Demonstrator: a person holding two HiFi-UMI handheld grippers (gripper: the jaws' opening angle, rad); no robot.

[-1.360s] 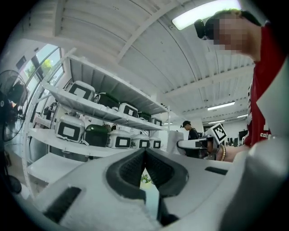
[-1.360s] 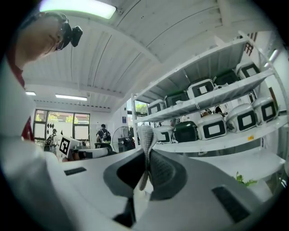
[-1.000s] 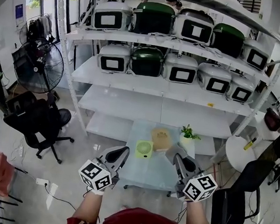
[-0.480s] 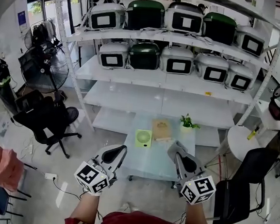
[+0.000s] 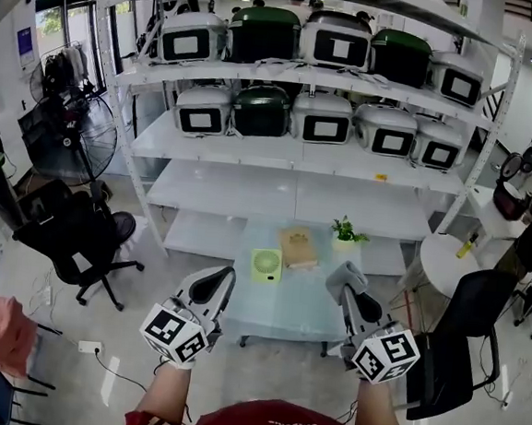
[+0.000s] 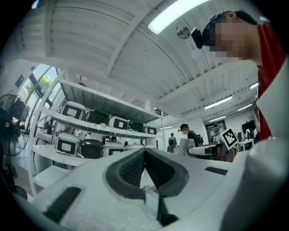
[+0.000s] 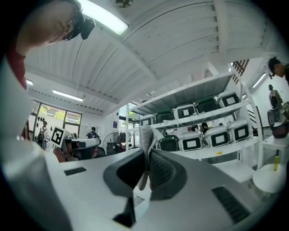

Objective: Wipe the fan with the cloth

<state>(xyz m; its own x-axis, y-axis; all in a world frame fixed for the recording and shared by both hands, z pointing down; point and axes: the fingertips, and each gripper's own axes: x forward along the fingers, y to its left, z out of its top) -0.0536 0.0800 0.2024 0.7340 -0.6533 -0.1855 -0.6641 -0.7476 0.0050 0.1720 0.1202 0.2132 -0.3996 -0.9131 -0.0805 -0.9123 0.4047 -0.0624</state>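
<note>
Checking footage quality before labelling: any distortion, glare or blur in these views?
Head view: evenly lit and sharp, fisheye bows the shelving. Left gripper view: ceiling light glares white, edges vignetted. Right gripper view: cloth between the jaws in focus, edges dark.

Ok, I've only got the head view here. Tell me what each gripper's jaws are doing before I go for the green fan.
Observer: The right gripper has its jaws shut on the grey cloth, which sticks up past them in the right gripper view.
Operator: Now the left one.
Observer: The left gripper has its jaws together with nothing between them.
Operator: Check whether either gripper camera sees the fan.
Observer: Neither does. The fan shows only in your view, and both gripper views look at the shelf rack instead.
</note>
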